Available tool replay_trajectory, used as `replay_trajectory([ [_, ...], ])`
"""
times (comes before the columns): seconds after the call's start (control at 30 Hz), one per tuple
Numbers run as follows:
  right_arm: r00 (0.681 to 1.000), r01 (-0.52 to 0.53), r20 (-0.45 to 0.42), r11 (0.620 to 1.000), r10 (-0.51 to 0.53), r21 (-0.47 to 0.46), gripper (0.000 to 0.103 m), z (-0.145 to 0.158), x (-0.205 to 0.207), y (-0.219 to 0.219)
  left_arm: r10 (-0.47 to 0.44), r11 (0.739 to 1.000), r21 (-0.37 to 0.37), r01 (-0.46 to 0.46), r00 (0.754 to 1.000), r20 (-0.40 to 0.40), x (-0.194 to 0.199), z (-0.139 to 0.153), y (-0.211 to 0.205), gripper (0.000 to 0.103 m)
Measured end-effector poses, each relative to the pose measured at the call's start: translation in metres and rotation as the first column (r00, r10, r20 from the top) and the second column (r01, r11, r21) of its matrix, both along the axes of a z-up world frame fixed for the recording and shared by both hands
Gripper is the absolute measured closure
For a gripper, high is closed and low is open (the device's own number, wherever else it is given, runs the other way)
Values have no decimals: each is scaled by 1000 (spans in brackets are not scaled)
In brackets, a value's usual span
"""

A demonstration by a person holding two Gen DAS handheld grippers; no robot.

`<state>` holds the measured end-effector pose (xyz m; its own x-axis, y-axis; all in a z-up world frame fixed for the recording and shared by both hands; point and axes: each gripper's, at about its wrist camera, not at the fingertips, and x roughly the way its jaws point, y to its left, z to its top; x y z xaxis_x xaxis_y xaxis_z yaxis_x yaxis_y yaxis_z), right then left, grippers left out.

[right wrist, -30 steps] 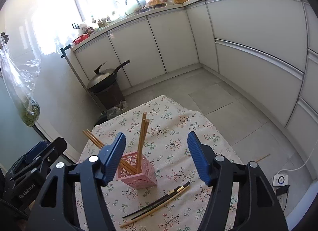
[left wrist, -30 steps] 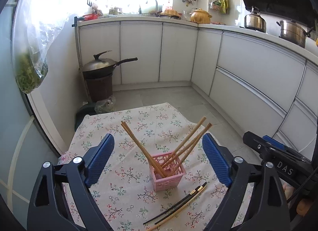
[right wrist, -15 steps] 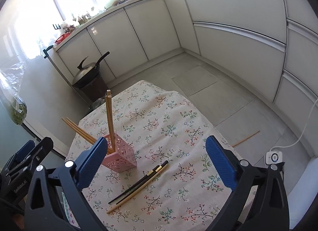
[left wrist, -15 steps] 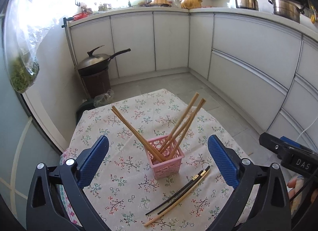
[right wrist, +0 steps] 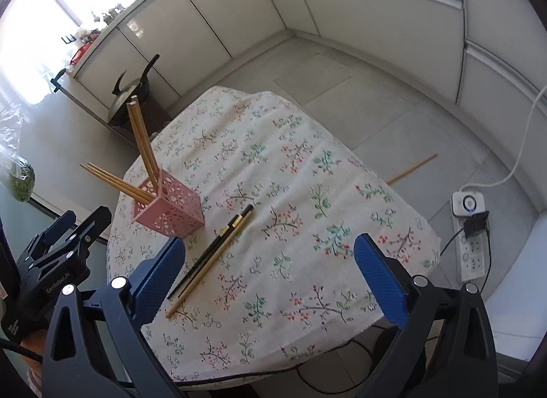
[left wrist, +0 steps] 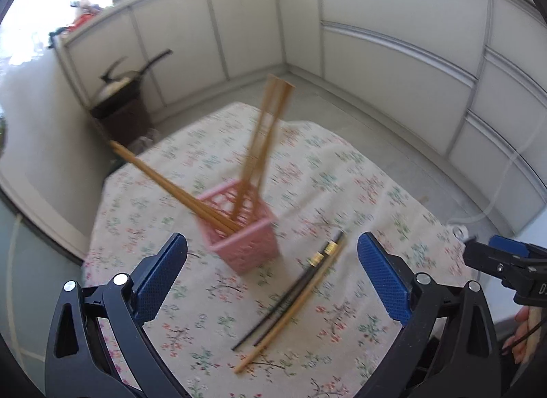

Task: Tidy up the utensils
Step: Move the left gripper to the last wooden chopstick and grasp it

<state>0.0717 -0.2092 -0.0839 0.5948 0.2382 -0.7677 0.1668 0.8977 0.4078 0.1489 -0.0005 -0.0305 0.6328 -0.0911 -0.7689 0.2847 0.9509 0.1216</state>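
Through my left wrist camera, my left gripper [left wrist: 271, 269] stands wide apart and empty, pointing down at the table. The loose chopsticks [left wrist: 294, 299], two dark and one wooden, lie on the flowered tablecloth [left wrist: 342, 175] directly between and below its fingers. The pink holder [left wrist: 242, 227], already carrying several wooden chopsticks [left wrist: 263, 145], sits just ahead of them. I judge the step is approaching the loose ones; next I must get low enough to pinch thin sticks lying flat.

Through my right wrist camera, my right gripper [right wrist: 270, 268] is likewise spread wide with nothing in it. The loose chopsticks [right wrist: 213, 254] lie beside its left finger, the holder [right wrist: 169, 208] ahead-left, where the leaning sticks could be knocked. One stray chopstick [right wrist: 412, 169] lies on the floor beyond the table.
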Motion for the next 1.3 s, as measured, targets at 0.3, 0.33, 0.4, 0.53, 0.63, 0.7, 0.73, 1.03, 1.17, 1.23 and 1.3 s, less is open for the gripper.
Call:
replay_trajectory([
  [0.3,998,45,-40,996,-42,82,7,-8,-7,-26,-167,985,5,173,956,-243,14,-61,-46,7],
  [0.33,998,53,-45,994,-49,97,7,-9,-8,-30,-175,984,-4,181,947,-268,18,-66,-48,7],
  [0.4,996,72,-60,989,-65,130,7,-12,-12,-39,-200,979,-41,197,931,-306,25,-76,-52,7],
  [0.53,991,110,-101,971,-90,212,7,-19,-18,-53,-342,939,-160,305,878,-335,35,-94,-66,7],
  [0.63,990,120,-98,968,-101,222,7,-19,-20,-58,-427,904,-164,395,860,-280,34,-104,-77,7],
  [0.7,990,126,-95,965,-106,229,7,-18,-20,-59,-463,886,-194,422,836,-295,36,-112,-82,7],
  [0.73,990,126,-100,963,-105,239,7,-19,-19,-60,-471,881,-204,426,830,-299,37,-116,-83,7],
  [1.03,987,107,-153,936,-58,336,7,-29,-14,-59,-437,893,-272,358,834,-336,60,-134,-78,7],
  [1.17,985,111,-165,931,-56,348,7,-30,-13,-61,-408,910,-233,343,841,-354,66,-147,-80,7],
  [1.23,982,119,-180,925,-55,362,7,-33,-13,-62,-393,917,-227,328,836,-383,69,-153,-82,7],
  [1.3,980,126,-189,921,-58,368,7,-35,-12,-64,-392,919,-203,337,837,-381,68,-154,-86,7],
])
